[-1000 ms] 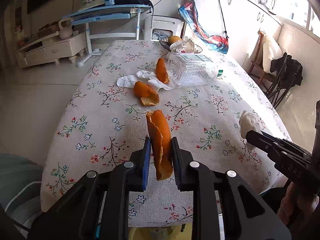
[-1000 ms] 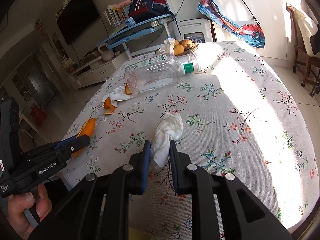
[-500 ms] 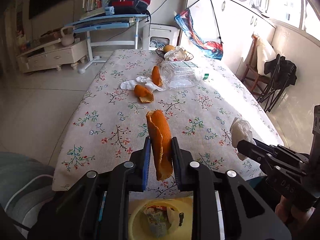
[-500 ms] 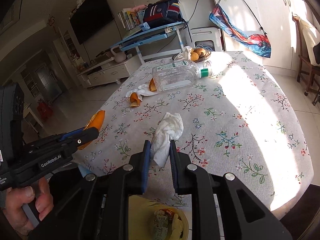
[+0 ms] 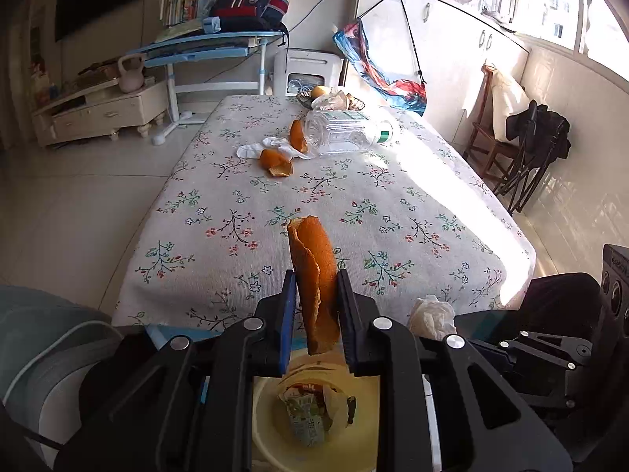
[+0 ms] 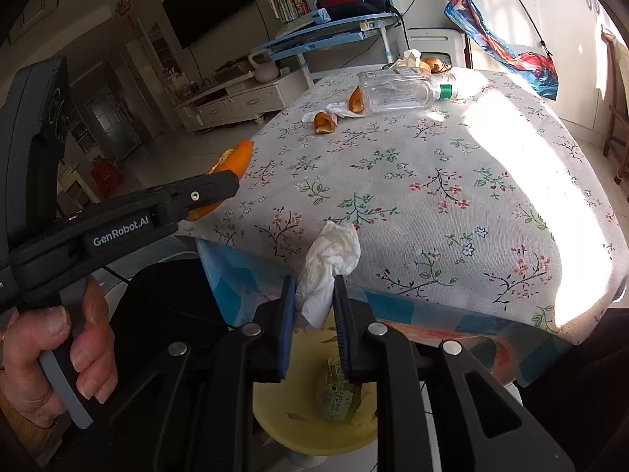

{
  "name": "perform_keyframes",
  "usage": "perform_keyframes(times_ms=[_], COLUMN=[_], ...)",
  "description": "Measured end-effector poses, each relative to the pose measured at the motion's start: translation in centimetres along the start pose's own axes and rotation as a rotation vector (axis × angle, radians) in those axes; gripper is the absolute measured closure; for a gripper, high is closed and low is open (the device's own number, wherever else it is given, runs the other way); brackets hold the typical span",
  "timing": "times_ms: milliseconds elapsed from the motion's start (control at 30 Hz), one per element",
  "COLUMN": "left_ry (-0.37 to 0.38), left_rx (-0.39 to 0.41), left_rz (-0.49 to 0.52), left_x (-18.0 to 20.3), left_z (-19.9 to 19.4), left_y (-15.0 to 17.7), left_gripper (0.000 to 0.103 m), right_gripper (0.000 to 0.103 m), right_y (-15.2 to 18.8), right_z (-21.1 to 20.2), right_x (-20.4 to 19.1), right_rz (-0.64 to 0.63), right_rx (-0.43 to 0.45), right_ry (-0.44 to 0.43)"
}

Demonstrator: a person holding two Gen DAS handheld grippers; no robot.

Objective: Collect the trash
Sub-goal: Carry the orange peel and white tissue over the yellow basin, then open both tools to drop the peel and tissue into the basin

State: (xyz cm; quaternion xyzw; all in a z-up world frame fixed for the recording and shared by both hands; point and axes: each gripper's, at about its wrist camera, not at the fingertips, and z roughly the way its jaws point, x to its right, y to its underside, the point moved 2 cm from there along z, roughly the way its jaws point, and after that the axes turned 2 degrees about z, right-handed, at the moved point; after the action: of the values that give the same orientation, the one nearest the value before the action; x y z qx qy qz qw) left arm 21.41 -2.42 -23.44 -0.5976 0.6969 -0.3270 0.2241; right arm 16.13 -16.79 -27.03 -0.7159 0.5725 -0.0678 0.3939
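The left hand-held gripper (image 5: pixel 314 306) tilts downward past the near edge of the surface (image 5: pixel 393 204), its jaws clenched on a long curl of orange peel (image 5: pixel 314 275) that stands upright between the blue pads, its lower end hanging over a yellow bin (image 5: pixel 271 432) on the floor just below. In the right wrist view a bare hand (image 6: pixel 59 358) wraps the grey handle of that left tool, fingers curled round the grip, and the black fingers reach out level toward the corner of the cloth. The right hand-held gripper (image 6: pixel 312 306) also points down and forward, its jaws grasping a crumpled white tissue (image 6: pixel 330 263) whose bulk rises above the pads, with the same yellow bin showing beneath it; a crushed carton (image 6: pixel 334 393) and scraps already lie inside. Both tools hang just off the near end of the surface, side by side. Farther along the floral cloth lie two more orange peel pieces (image 5: pixel 275 159) on a white napkin (image 5: pixel 251 149), touching an empty clear plastic bottle (image 5: pixel 342 131) that rests on its side, green cap toward the sunny side. Behind it at the far end stands a fruit bowl (image 5: pixel 326 98).
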Motion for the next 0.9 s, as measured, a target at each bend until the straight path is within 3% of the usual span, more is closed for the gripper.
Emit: perform_keyframes(times_ms=[300, 433, 533, 633, 733, 900], left_ry=[0.032, 0.029, 0.017, -0.014, -0.047, -0.107], left_rx=[-0.086, -0.134, -0.124, -0.077, -0.017, 0.095], left_rz=[-0.014, -0.020, -0.025, -0.021, -0.016, -0.019], left_x=[0.7, 0.7, 0.5, 0.2, 0.2, 0.0], left_z=[0.2, 0.5, -0.2, -1.5, -3.2, -6.2], left_y=[4.6, 6.6, 6.8, 6.3, 5.7, 5.1], left_gripper=[0.083, 0.083, 0.080, 0.065, 0.050, 0.022], right_gripper=[0.079, 0.062, 0.056, 0.051, 0.039, 0.030], right_y=[2.9, 3.2, 3.0, 3.2, 2.9, 2.3], right_z=[1.3, 1.4, 1.0, 0.0, -1.6, -4.1], right_x=[-0.4, 0.3, 1.1, 1.6, 2.2, 3.3], right_rz=[0.013, 0.061, 0.116, 0.161, 0.196, 0.249], right_rx=[-0.168, -0.178, -0.155, -0.110, -0.027, 0.107], right_ry=[-0.003, 0.023, 0.032, 0.049, 0.095, 0.178])
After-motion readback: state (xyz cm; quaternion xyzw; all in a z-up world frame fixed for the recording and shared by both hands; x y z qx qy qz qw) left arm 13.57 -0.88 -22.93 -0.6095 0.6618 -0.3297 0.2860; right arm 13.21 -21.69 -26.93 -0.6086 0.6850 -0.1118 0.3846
